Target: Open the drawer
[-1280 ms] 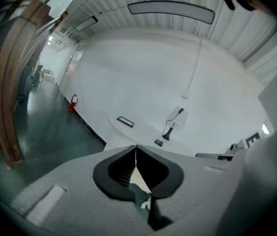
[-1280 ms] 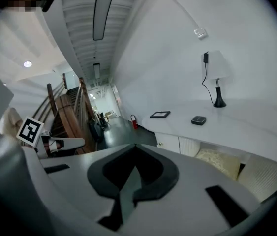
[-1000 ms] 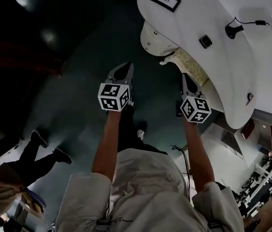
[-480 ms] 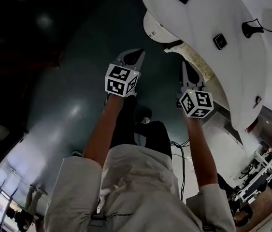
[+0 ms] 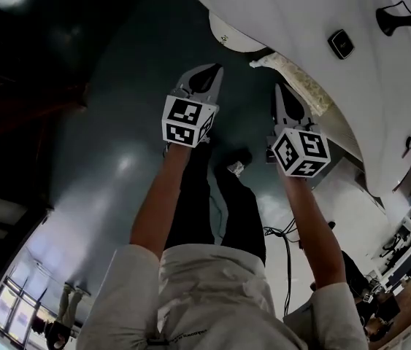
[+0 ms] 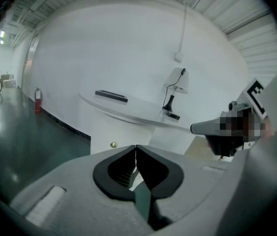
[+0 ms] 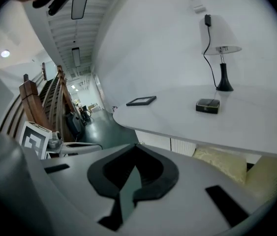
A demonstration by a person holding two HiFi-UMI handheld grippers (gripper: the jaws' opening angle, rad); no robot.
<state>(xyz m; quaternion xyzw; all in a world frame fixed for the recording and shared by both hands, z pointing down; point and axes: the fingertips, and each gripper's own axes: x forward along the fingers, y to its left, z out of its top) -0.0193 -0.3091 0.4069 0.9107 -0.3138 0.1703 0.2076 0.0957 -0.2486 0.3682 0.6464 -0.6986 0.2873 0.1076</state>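
Observation:
A white drawer cabinet [image 5: 233, 36] stands under the curved white desk [image 5: 300, 20]. In the left gripper view its front [image 6: 101, 132] carries a small brass knob [image 6: 113, 144], just beyond and left of my left gripper [image 6: 136, 146]. That gripper is shut and empty. In the head view the left gripper [image 5: 217, 68] hangs in the air short of the cabinet. My right gripper [image 5: 278, 87] is beside it, nearer a beige cushion [image 5: 296, 86], and is also shut with nothing in it [image 7: 136, 145]. Neither gripper touches the cabinet.
On the desk top are a picture frame [image 7: 140, 101], a small black box [image 7: 207, 105] and a lamp [image 7: 222, 58] with a cord up the wall. A cable [image 5: 282, 246] lies on the dark glossy floor [image 5: 110, 159]. Wooden chairs [image 7: 40, 102] stand far left.
Both grippers have sunk and come closer to the cabinet under the desk. The desk has slid toward the upper right of the head view. A bystander at the lower left has dropped out of view.

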